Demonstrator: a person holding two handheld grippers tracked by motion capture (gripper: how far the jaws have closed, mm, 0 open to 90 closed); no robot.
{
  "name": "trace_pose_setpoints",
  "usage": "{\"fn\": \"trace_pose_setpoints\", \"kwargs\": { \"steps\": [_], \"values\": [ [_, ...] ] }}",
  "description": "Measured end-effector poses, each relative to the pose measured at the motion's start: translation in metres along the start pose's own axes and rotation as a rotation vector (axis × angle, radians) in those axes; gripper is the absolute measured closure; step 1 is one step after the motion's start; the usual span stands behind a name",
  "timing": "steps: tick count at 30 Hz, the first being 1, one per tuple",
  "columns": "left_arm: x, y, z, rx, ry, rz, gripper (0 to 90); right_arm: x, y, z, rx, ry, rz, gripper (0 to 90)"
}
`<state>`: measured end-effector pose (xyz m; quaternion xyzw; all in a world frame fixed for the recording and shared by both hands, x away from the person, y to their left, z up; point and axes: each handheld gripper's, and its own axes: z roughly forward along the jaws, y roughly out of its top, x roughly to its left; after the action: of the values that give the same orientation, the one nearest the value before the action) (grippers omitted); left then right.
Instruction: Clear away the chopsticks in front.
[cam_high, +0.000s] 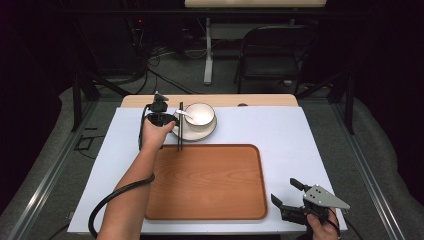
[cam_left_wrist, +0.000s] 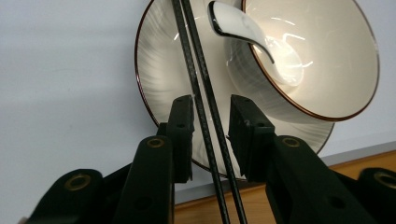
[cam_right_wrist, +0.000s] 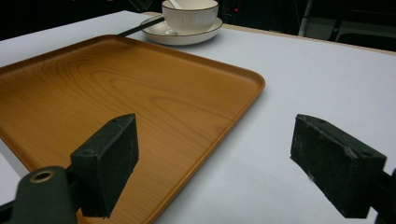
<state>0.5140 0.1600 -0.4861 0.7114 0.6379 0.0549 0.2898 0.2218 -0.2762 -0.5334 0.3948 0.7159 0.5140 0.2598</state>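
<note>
**Chopsticks between the left claw's jaws at the plate's edge**

The chopsticks (cam_left_wrist: 205, 116), a black pair, lie across the left rim of the plate (cam_left_wrist: 159, 88) and run down toward the tray (cam_left_wrist: 289, 200); in the high view they show as a dark line in the upper middle of the frame, just left of the bowl. The left claw (cam_left_wrist: 211, 135) sits around them, one jaw on each side, with a narrow gap left on both sides, so the pads are near the sticks but not pressed on them. In the high view the left claw (cam_high: 161, 118) and the left hand (cam_high: 156, 134) are at the plate's left edge.

The bowl (cam_high: 200, 115) stands on the plate, white with a dark rim line, and a white spoon (cam_left_wrist: 238, 28) rests in it with its handle over the rim.

The wooden tray (cam_high: 205, 182) lies at the centre of the frame, below the plate, on the white sheet covering the table (cam_high: 300, 135).

The right claw (cam_high: 292, 192) is at the lower right of the high view, just past the tray's right corner, held by the right hand (cam_high: 322, 227). Its jaws are wide apart with nothing between them; in the right gripper view they stand over the tray's edge and the white sheet.
</note>
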Motion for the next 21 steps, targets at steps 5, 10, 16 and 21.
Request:
{"fn": "trace_pose_setpoints", "kwargs": {
  "steps": [5,10,16,21],
  "values": [
    [0.001,-0.001,0.008,0.01,0.005,-0.016,74.5,0.0,0.0,0.0,0.0,0.001,-0.001,14.7],
    [0.003,-0.003,0.016,0.022,0.001,-0.035,75.9,0.0,0.0,0.0,0.0,0.002,-0.005,14.7],
    [0.004,-0.003,0.022,0.039,0.009,-0.046,77.3,0.0,0.0,0.0,0.0,0.003,-0.006,14.7],
    [0.008,-0.001,0.027,0.057,0.009,-0.095,79.5,0.001,0.0,-0.001,-0.001,0.004,-0.012,14.7]
  ]
}}
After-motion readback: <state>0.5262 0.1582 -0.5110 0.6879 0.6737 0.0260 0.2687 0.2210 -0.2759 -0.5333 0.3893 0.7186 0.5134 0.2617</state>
